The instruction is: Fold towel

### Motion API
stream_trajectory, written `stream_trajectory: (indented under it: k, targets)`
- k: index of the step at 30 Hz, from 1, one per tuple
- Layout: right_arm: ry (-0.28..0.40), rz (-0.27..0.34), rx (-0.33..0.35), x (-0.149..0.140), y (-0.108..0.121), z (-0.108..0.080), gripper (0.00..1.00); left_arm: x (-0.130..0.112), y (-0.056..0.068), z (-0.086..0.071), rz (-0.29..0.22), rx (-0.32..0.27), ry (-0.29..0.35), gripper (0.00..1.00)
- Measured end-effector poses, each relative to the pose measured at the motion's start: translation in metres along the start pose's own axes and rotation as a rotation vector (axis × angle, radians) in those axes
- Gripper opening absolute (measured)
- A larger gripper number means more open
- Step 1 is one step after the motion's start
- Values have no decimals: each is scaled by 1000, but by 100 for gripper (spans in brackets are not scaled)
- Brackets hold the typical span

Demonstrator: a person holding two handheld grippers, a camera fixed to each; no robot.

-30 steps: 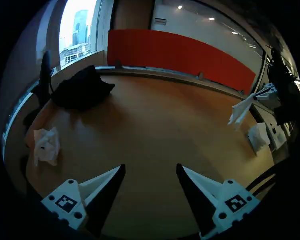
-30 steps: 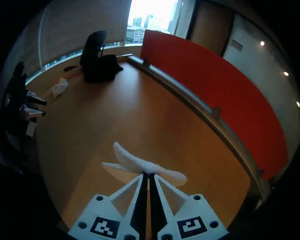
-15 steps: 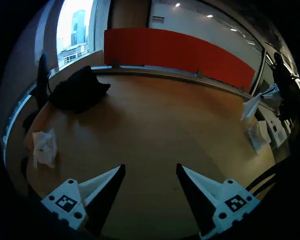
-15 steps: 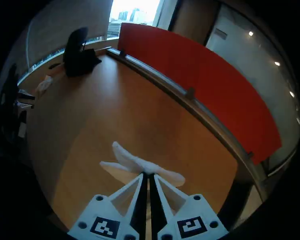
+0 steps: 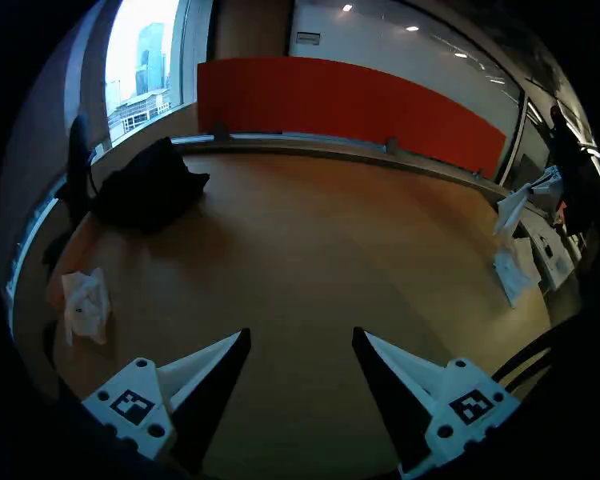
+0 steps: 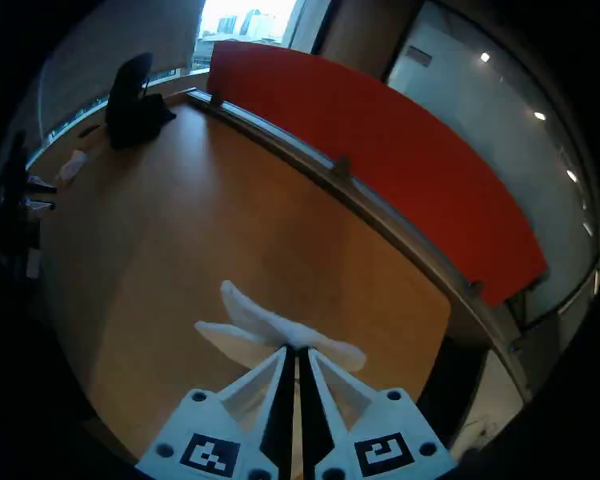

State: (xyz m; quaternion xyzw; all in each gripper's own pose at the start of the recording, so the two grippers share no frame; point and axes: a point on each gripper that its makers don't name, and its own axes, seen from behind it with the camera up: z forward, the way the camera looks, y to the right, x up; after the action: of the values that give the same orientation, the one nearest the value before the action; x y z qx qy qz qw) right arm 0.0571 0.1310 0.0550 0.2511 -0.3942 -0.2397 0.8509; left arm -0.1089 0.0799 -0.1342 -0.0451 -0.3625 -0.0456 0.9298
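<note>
The right gripper (image 6: 298,350) was clenched on a white towel (image 6: 278,326) over the right end of the wooden table (image 6: 180,240). The left gripper (image 5: 300,332) hovered with fingers spread, holding nothing. Farther left lay a crumpled cloth (image 5: 84,304) and a black bag (image 5: 144,190).

Dim room, daylight from one side
The window (image 5: 136,72) was blown out white, the table (image 5: 316,240) looked dull with soft shadows, and straight lines bent strongly near the edges
</note>
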Motion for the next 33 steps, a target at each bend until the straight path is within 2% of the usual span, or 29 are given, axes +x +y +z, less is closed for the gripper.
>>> stream_trajectory:
  k: [9,15,21,33]
  targets:
    - [-2,21,-14,-16,8,-11,3,1,6,0,12,-4,-2,94]
    - [-11,38,-34,-36,13,-25,3,3,11,0,19,-13,0,94]
    - [-35,87,-54,-73,16,-39,3,3,16,0,29,-23,0,94]
    - [-97,198,-58,-155,-5,-56,3,-3,24,1,37,-38,-12,94]
